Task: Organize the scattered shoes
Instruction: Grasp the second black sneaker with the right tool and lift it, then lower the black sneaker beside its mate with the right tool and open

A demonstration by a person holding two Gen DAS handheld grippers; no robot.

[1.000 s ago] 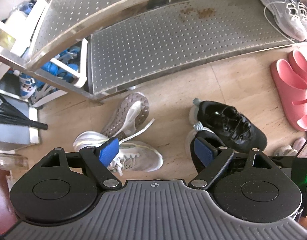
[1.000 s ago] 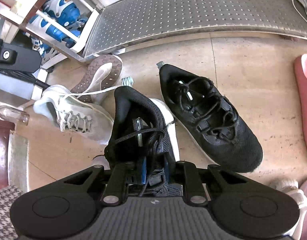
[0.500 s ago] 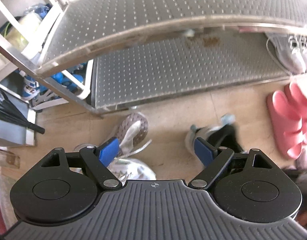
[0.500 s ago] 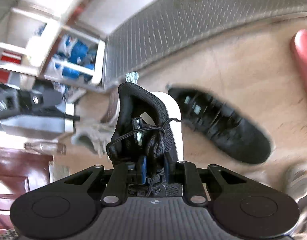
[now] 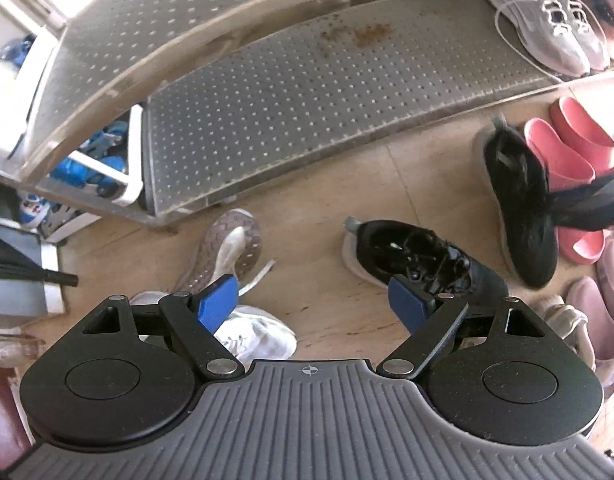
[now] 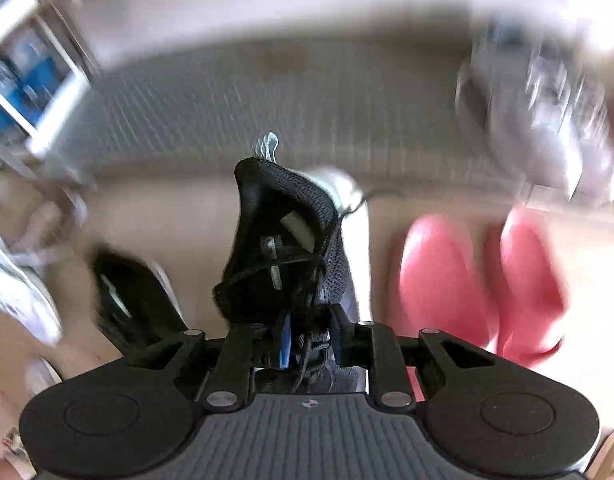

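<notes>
Floor fills the left wrist view, with the left gripper [image 5: 315,300] hanging above it, blue pads spread wide and empty. A black sneaker [image 5: 423,258] lies on the tile at about 1 o'clock from the pads, its opening up. A white sneaker [image 5: 259,336] sits at 7 o'clock, its mate [image 5: 227,252] tipped sole-up just beyond. At 3 o'clock a second black sneaker, the held sneaker [image 5: 519,208], hangs off the floor beside the pink slippers [image 5: 575,168]. The perforated metal shelf [image 5: 327,92] spans 12 o'clock, grey shoes [image 5: 547,28] at its right end.

In the right wrist view, the right gripper [image 6: 307,340] is pinched tight on the held sneaker's tongue and laces, the heel collar pointing to 12 o'clock. Everything behind is smeared by motion.

The knit upper looks soft and light, so it will likely sag and swing; the padded collar or the tongue seems the firmest place to take hold.

A second ago this sneaker was beside its partner; it has since been carried rightward toward the slippers, and the left camera has drawn back a little.
</notes>
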